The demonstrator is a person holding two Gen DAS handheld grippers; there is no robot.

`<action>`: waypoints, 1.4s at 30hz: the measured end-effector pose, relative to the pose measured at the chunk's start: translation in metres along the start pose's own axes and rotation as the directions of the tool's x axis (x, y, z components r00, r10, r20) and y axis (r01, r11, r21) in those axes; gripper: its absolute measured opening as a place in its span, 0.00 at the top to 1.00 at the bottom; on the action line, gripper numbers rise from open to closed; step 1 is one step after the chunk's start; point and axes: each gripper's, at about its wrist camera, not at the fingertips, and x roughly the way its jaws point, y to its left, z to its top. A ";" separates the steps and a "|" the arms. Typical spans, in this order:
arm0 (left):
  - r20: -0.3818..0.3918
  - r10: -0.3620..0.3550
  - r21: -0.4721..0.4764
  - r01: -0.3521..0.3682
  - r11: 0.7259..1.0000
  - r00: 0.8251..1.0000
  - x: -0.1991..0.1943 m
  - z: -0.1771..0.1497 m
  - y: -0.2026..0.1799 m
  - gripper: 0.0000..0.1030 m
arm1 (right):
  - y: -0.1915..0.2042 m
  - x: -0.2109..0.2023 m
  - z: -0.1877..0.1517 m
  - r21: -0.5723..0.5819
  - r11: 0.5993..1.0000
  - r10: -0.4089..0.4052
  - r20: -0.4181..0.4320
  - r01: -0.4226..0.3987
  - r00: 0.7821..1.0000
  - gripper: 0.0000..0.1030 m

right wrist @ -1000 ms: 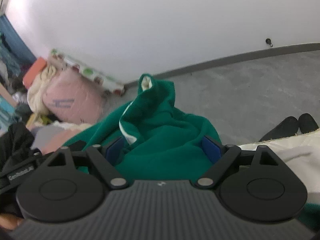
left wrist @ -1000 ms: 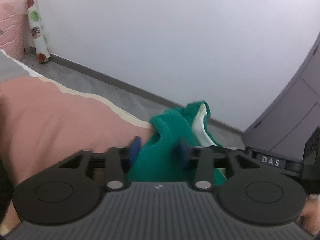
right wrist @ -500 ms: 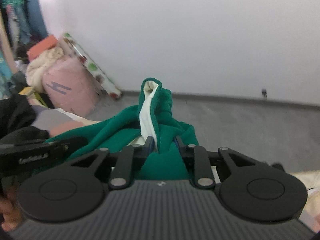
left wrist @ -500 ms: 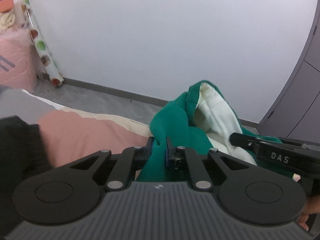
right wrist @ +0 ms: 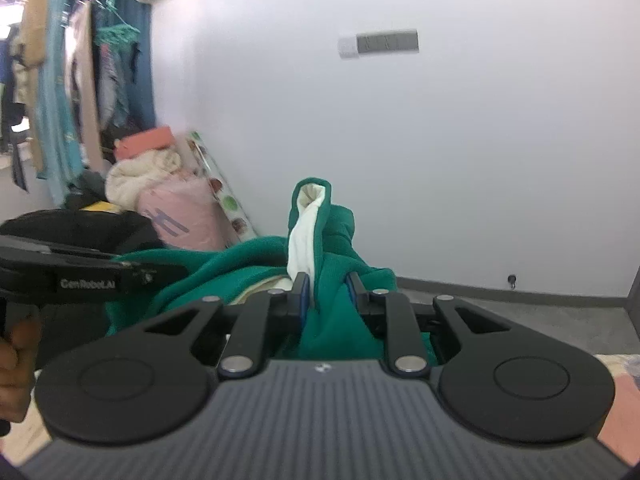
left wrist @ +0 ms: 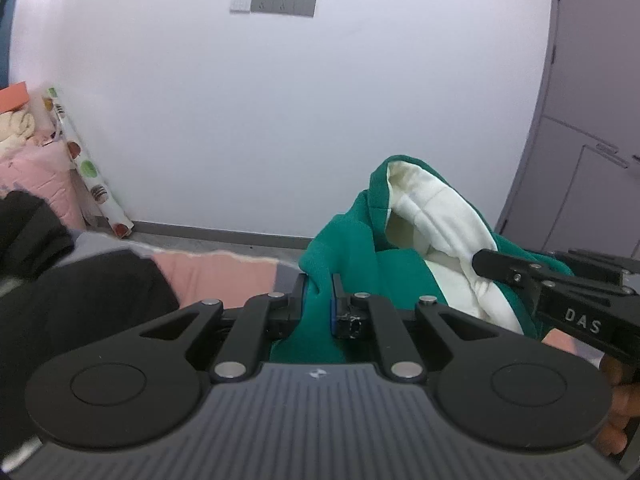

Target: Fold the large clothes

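White wall [left wrist: 320, 120] is filling most of both views, with a grey floor [right wrist: 520, 320] and a dark skirting board running along its foot. A switch plate [left wrist: 273, 3] is now showing high on the wall, where a second ago neither camera reached that far up; both views have risen and the bedding has dropped lower in frame.

The left gripper [left wrist: 318, 300] is clamping a fold of the green hoodie [left wrist: 348, 264] between its blue pads, its jaws nearly together; a second ago they were standing wider around the cloth. The right gripper [right wrist: 327, 294] is also pinching a thicker ridge of the same garment [right wrist: 336, 264], having closed from a wide stance.

The hoodie is hanging bunched between the two grippers, lifted off the pink bedding [left wrist: 216, 276] near its far edge. Its hood is standing up in front, showing a cream-white lining [left wrist: 436, 220] inside the green shell. In the left view the hood is gaping open; in the right view it is pressed into a narrow upright strip.

A pink bundle [right wrist: 180, 216] and a spotted roll [left wrist: 88, 176] are leaning in the wall corner. Clothes [right wrist: 60, 92] are hanging on a rail at the far left.
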 end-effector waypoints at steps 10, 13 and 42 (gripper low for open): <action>-0.037 -0.010 -0.055 0.008 0.998 0.999 -0.120 -0.139 -0.030 0.89 | 0.042 -0.128 -0.090 -0.039 0.998 0.048 -0.038 -0.049 0.998 0.79; -0.073 -0.006 -0.054 0.002 0.999 0.997 -0.130 -0.184 -0.040 0.89 | 0.050 -0.144 -0.127 -0.036 0.998 0.049 -0.099 -0.053 0.994 0.79; -0.174 -0.007 -0.191 -0.027 0.981 0.985 -0.162 -0.244 -0.007 0.47 | 0.059 -0.161 -0.170 0.107 0.989 0.117 -0.114 -0.105 0.986 0.24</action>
